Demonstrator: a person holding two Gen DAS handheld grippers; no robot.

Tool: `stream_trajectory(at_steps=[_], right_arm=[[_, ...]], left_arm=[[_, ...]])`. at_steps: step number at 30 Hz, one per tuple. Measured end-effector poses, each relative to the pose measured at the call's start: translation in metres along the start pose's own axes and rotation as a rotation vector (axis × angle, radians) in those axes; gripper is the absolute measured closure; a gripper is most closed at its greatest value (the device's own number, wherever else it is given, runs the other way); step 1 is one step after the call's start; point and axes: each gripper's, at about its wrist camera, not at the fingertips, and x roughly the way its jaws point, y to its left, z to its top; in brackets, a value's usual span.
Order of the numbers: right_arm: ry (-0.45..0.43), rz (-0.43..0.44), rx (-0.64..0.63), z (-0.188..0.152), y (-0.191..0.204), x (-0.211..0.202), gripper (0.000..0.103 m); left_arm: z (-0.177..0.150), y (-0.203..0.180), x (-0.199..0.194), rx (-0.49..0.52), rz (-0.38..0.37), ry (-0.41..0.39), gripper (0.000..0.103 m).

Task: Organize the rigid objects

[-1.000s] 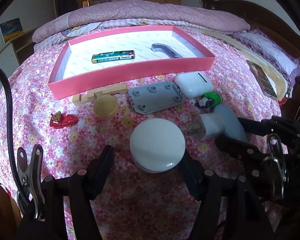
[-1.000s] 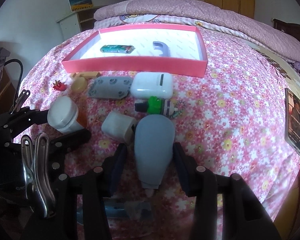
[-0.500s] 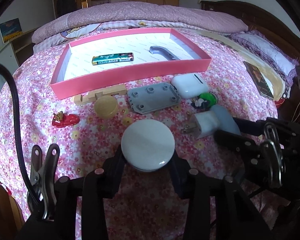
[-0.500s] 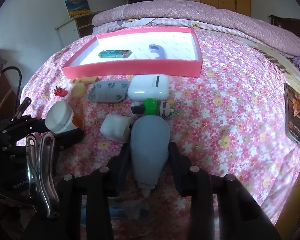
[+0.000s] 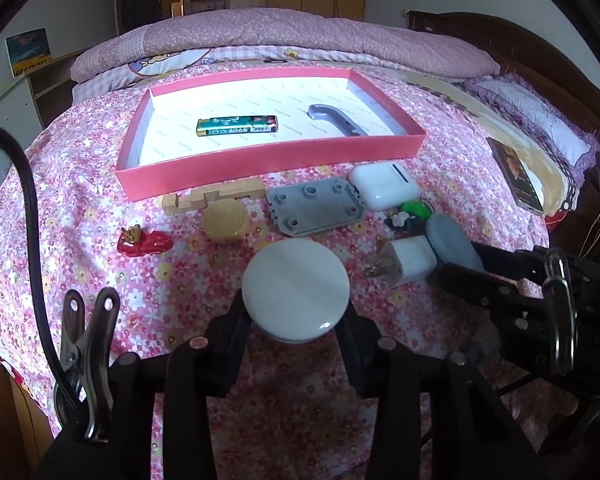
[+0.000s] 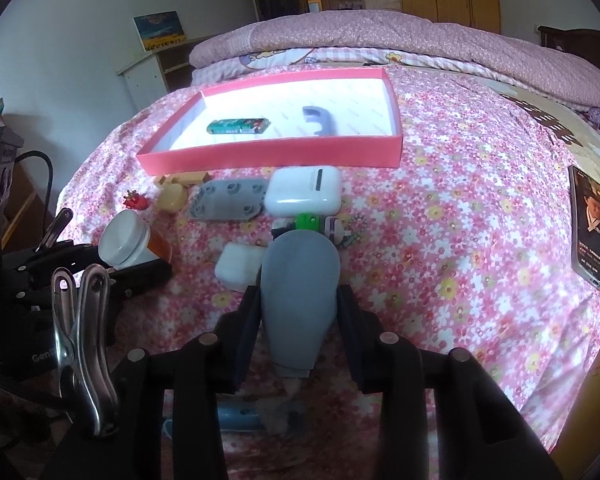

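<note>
Grasp step done: left gripper (image 5: 296, 316) clamps white-capped pill bottle (image 5: 296, 288), right gripper (image 6: 298, 300) clamps grey mouse-shaped object (image 6: 300, 280). Next: lift, carry to pink tray (image 5: 268, 156) at 12 o'clock.

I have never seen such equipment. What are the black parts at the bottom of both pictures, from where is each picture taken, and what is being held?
The black parts are hand-held two-finger grippers, one in each of a person's hands, each carrying its own camera looking along its fingers.

The left camera shows the left gripper shut on a white-capped bottle. The right camera shows the right gripper shut on a grey-blue oval object.

Everything lies on a flowered bedspread. Behind stands a pink tray holding a green battery and a grey handle. In front lie a white case, a grey plate and a charger plug.
</note>
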Motion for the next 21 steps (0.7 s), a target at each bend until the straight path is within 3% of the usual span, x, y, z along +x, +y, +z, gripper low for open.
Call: stream_trajectory(at_steps=[21], right_arm=[[-0.019,0.044,0.024,0.01,0.0,-0.01,0.064]], left_arm=[[0.011,0.012,-0.016,-0.047,-0.014,-0.044,0.06]])
